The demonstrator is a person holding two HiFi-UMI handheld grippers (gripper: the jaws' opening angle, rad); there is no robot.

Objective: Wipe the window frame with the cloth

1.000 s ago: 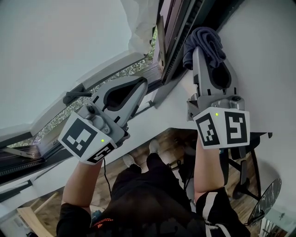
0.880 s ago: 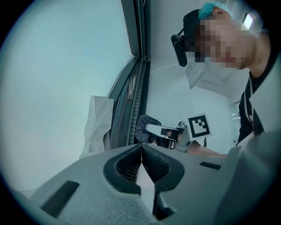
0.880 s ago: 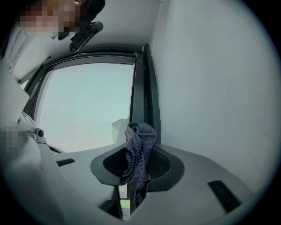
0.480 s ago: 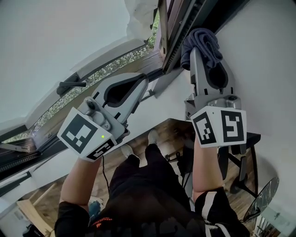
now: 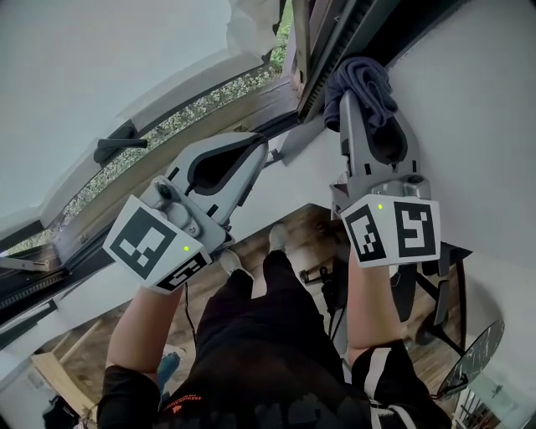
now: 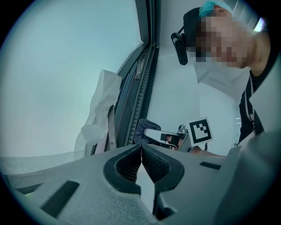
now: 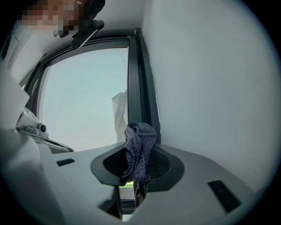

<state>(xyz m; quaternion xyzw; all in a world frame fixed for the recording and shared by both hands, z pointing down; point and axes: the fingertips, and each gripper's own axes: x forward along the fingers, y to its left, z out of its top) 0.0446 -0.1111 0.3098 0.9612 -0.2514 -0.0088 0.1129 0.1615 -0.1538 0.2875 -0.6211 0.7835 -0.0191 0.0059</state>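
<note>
My right gripper (image 7: 137, 163) jaws clamp the bunched cloth (image 7: 140, 136), long axis along the jaws, pointing at the window frame (image 7: 138, 79). Left gripper (image 6: 141, 151) jaws closed, empty.

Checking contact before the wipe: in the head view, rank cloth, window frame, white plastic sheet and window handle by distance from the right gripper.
1. cloth: clamped in the right gripper.
2. frame: just up-left, right at the cloth.
3. plastic sheet: further up-left, at the top edge.
4. handle: far left, on the sash.
</note>
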